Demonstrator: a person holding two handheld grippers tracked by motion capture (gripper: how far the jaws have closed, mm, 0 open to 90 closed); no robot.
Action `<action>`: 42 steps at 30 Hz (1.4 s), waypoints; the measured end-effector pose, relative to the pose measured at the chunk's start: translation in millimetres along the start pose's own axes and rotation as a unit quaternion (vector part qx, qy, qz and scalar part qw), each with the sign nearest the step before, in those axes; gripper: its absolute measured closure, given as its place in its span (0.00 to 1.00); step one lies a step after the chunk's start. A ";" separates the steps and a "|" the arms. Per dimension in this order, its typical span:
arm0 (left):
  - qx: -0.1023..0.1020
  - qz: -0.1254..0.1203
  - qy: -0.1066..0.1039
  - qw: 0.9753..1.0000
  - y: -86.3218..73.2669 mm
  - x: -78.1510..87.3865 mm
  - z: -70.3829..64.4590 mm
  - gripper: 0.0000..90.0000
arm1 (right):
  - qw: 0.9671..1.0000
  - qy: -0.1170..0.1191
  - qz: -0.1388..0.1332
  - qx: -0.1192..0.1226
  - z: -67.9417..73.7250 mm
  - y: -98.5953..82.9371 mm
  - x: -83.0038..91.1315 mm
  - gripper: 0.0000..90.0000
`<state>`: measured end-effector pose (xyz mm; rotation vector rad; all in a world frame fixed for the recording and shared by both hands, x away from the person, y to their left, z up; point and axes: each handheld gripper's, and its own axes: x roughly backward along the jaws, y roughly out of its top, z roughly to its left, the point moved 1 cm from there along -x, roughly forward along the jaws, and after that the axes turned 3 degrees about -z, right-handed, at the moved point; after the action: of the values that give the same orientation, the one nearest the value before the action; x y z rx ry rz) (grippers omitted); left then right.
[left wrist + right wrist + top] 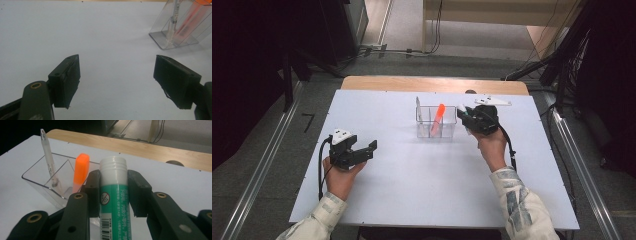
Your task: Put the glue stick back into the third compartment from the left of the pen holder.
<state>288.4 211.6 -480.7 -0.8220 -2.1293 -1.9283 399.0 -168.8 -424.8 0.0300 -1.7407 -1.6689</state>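
The right gripper (113, 192) is clamped on a glue stick (114, 195), its two jaws pressed against either side of the green-and-white tube just below the white ribbed cap, which pokes out past the jaw tips. In the high view this gripper (466, 117) hovers just beside the right end of a clear plastic pen holder (435, 131), the stick's white end pointing toward it. Inside the holder (35, 182), an orange highlighter (80, 170) leans in the nearer compartment and a clear pen (49, 162) stands tilted in the farther one. The left gripper (373, 147), well apart on the white table (412, 180), has its jaws spread wide with nothing between them, resting low over the bare surface.
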 end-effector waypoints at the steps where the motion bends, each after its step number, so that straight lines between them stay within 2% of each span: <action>1: 0.000 0.000 0.001 1.000 -0.1 -0.2 0.0 0.24 | 1.000 -0.001 0.000 -0.001 0.7 1.5 -0.8 0.70; 12: 0.000 -0.001 0.002 1.000 0.4 -0.3 1.6 0.24 | 1.000 -0.004 -0.009 -0.009 5.7 14.3 -15.1 0.70; 27: 0.000 -0.002 0.000 1.000 0.5 -0.2 1.3 0.24 | 1.000 -0.005 -0.008 -0.016 13.8 29.0 -36.0 0.70; 42: 0.001 -0.003 -0.001 1.000 0.7 0.3 2.2 0.24 | 0.999 0.007 -0.013 -0.029 19.8 35.1 -43.2 0.70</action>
<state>289.1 213.8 -480.3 -0.8198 -2.1362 -1.9289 436.9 -125.3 -412.3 0.0379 -1.6874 -1.7324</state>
